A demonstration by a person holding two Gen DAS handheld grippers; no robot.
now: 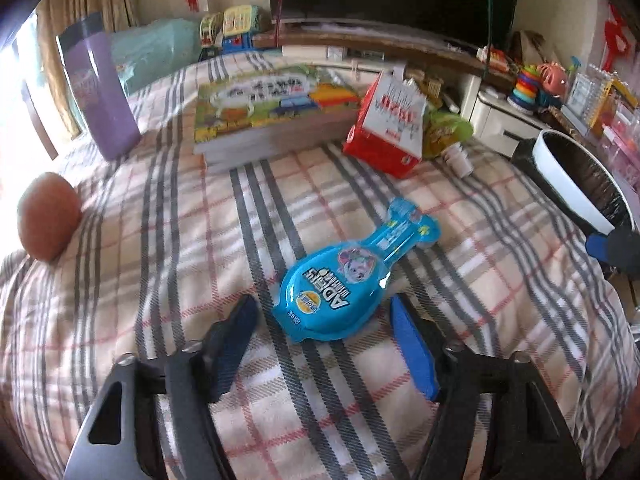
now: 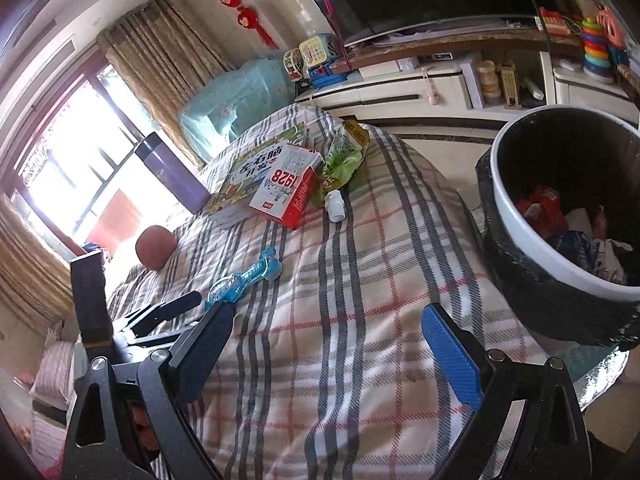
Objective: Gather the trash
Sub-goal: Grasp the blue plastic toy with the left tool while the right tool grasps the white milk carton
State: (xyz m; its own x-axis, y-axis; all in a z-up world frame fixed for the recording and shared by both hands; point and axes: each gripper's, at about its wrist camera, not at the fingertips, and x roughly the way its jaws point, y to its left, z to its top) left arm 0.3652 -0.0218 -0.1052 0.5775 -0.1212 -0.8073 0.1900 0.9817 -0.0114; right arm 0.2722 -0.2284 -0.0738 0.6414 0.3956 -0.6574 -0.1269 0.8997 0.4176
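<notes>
A blue plastic blister package (image 1: 344, 276) lies flat on the plaid tablecloth (image 1: 168, 240). My left gripper (image 1: 324, 308) is open, its fingers either side of the package's near end, not touching it. The package also shows in the right wrist view (image 2: 244, 280). My right gripper (image 2: 328, 320) is open and empty above the cloth, next to the trash bin (image 2: 520, 240), which holds several scraps. Farther back lie a red-and-white carton (image 1: 386, 128), a green wrapper (image 1: 446, 128) and a small white bottle (image 1: 458, 158).
A picture book (image 1: 272, 108), a purple flask (image 1: 100, 92) and a brown ball (image 1: 48, 216) sit on the table. The trash bin (image 1: 580, 184) stands off the right edge. A TV stand with toys (image 1: 536, 80) is behind.
</notes>
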